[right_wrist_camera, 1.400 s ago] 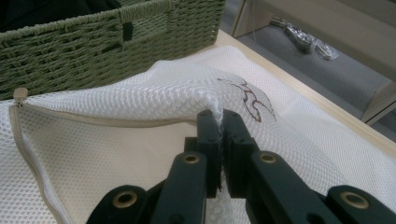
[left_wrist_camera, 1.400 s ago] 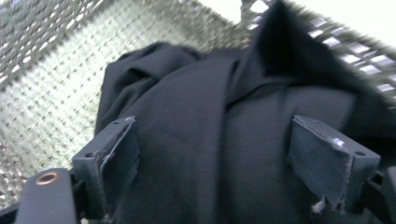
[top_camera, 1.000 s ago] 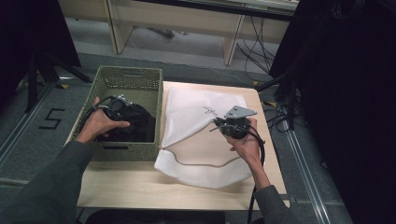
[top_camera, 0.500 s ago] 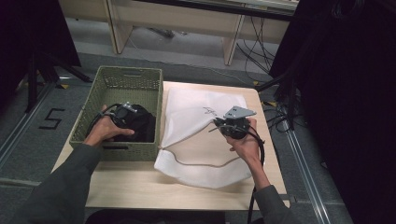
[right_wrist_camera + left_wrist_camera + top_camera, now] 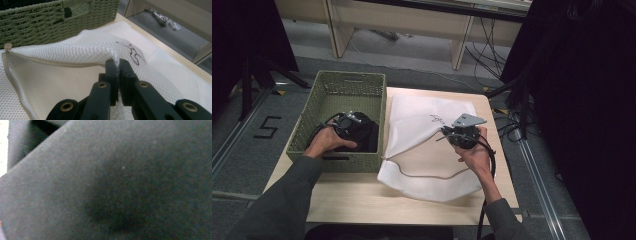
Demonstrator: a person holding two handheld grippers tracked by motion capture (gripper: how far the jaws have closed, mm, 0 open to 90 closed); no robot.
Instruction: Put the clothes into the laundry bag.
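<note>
Now your left gripper [image 5: 348, 121] sits deeper toward the middle of the green woven basket [image 5: 337, 84] than it did a second ago, when it was over by the basket's left side. It has travelled right across the dark garment [image 5: 362, 134] and is now pressed down into it. Left gripper view: nothing but close, blurred dark cloth [image 5: 120, 185]; jaws not distinguishable, so you cannot tell whether they have closed on the fabric or are still apart.

Your right gripper [image 5: 117, 65] has not shifted. Jaws pinched tight on the upper layer of the white mesh laundry bag [image 5: 427, 145], holding a fold of it lifted off the table [image 5: 362, 200]. Zip edge [image 5: 45, 63] runs left from the pinch toward the basket; the mouth under the lifted layer faces that way, partly open.

Where things lie: garment bunched at the near right of the basket, just beside the bag's left edge. Bag flat on the table to the right of the basket, except for the raised fold.

Reading: the left hand looks to be settling for a grab on the garment, the right keeping the bag's mouth ready. Likely next is a lift out and a short carry right into the opening. Watch that the pinch holds one layer only, or the mouth stays shut.
</note>
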